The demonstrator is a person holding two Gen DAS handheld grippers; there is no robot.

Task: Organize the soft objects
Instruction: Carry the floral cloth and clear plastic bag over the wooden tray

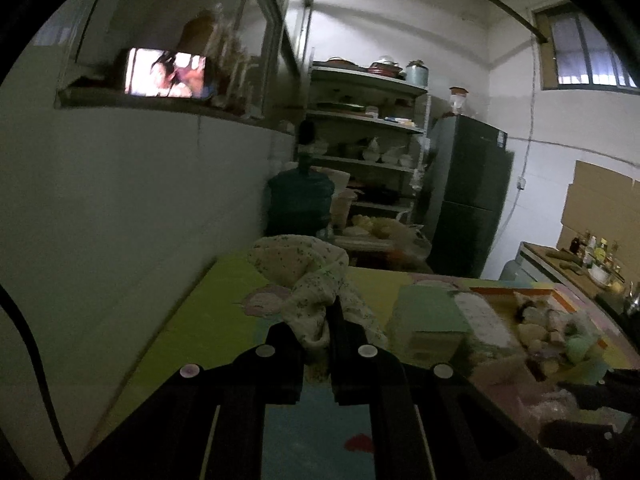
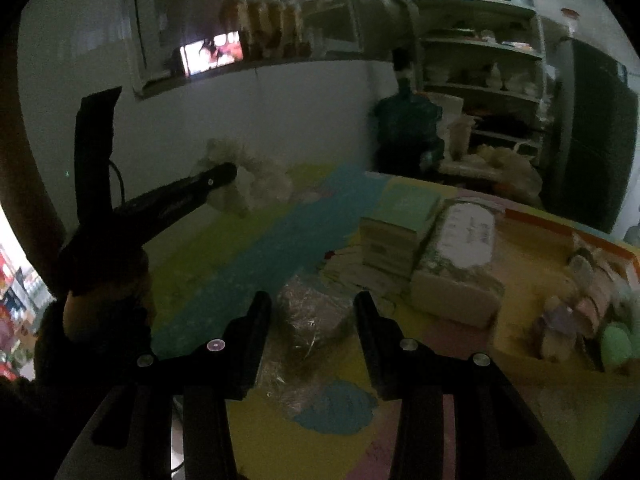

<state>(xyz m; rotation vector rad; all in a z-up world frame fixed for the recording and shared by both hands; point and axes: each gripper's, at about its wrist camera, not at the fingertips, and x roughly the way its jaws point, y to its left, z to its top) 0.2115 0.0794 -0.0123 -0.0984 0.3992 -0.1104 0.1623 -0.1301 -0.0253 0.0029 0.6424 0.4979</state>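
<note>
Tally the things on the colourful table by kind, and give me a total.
Floral cloth: 1
Plastic-wrapped bundle: 1
Boxy packs: 2 (green-topped pack, white-labelled pack)
Tray of soft toys: 1
Total: 5

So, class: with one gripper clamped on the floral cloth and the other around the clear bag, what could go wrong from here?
1. The floral cloth hangs loosely from the left gripper; it may slip free.
2. The right gripper straddles the clear bag; thin plastic could slide out.
3. Dim, blurred views make misjudging placement likelier.
</note>
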